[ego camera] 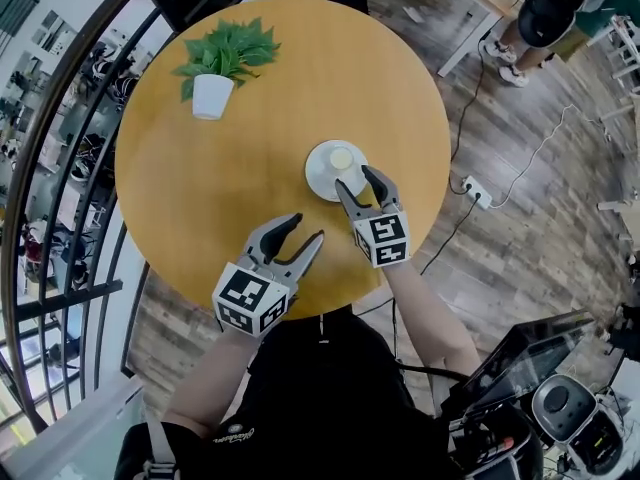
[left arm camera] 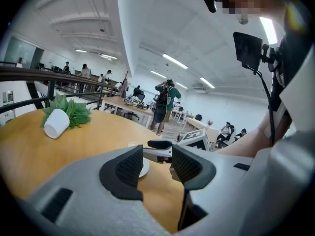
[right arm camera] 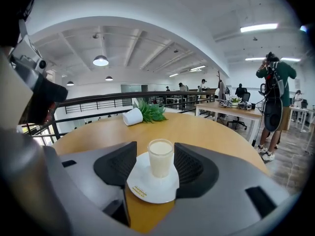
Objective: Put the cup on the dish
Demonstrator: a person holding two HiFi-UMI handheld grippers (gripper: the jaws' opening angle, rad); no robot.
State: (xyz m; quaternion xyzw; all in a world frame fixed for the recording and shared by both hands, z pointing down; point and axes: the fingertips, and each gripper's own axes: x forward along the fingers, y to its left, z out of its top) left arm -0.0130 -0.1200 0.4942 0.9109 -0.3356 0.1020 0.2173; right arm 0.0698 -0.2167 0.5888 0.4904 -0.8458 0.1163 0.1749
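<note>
A small cup (ego camera: 342,158) of pale liquid stands upright on a white dish (ego camera: 322,173) near the middle of the round wooden table (ego camera: 200,188). My right gripper (ego camera: 355,179) reaches over the dish's near edge. In the right gripper view the cup (right arm camera: 161,161) sits on the dish (right arm camera: 147,188) between the two pads of my right gripper (right arm camera: 155,157), with a gap on each side. My left gripper (ego camera: 305,228) hovers over the table's front edge, open and empty. In the left gripper view, my left gripper (left arm camera: 157,159) points toward the right gripper and the dish (left arm camera: 144,167).
A potted plant (ego camera: 215,68) in a white pot stands at the table's far left. A black railing (ego camera: 60,218) curves along the left side. On the wooden floor to the right lie a power strip (ego camera: 475,190) and cables. A person (ego camera: 545,13) stands at the top right.
</note>
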